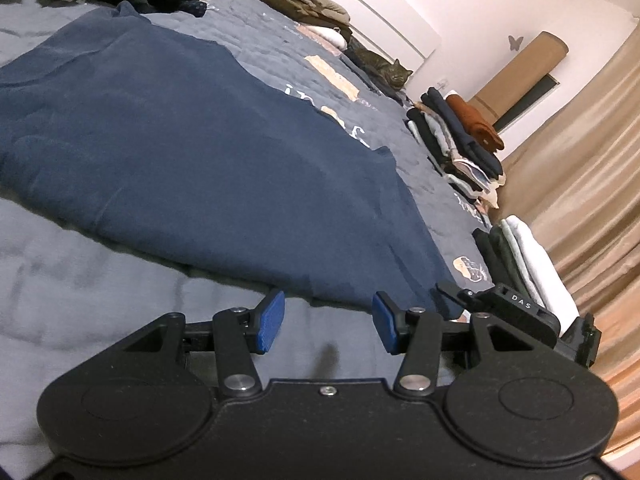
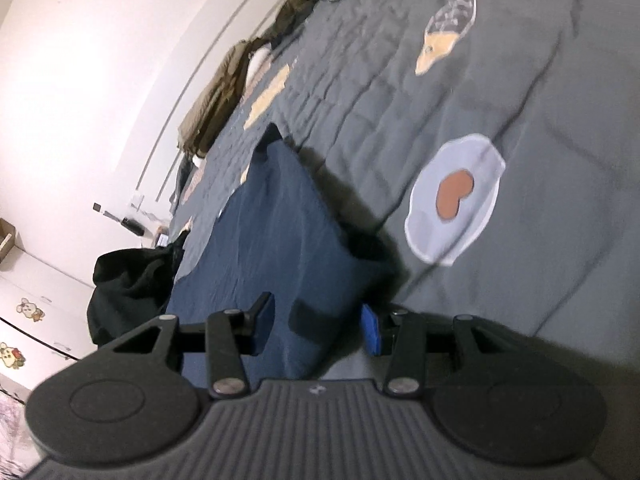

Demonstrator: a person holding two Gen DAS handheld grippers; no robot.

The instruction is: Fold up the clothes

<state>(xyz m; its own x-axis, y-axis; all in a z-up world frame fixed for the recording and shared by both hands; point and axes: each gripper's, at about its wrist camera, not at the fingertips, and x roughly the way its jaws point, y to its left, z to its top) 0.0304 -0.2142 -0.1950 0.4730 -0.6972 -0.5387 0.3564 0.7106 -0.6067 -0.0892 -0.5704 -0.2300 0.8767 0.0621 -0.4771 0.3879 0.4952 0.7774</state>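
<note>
A grey quilt (image 1: 80, 288) covers the bed, and a navy garment (image 1: 192, 152) lies spread flat across it. Along the far edge stand 2 stacks (image 1: 460, 140) of folded clothes, with a cat (image 1: 384, 66) beyond them. The left gripper (image 1: 328, 326) sits jaws wide just short of the garment's hem — the right gripper (image 2: 316, 330) is wide too, empty, its jaws straddling the garment's near edge.
</note>
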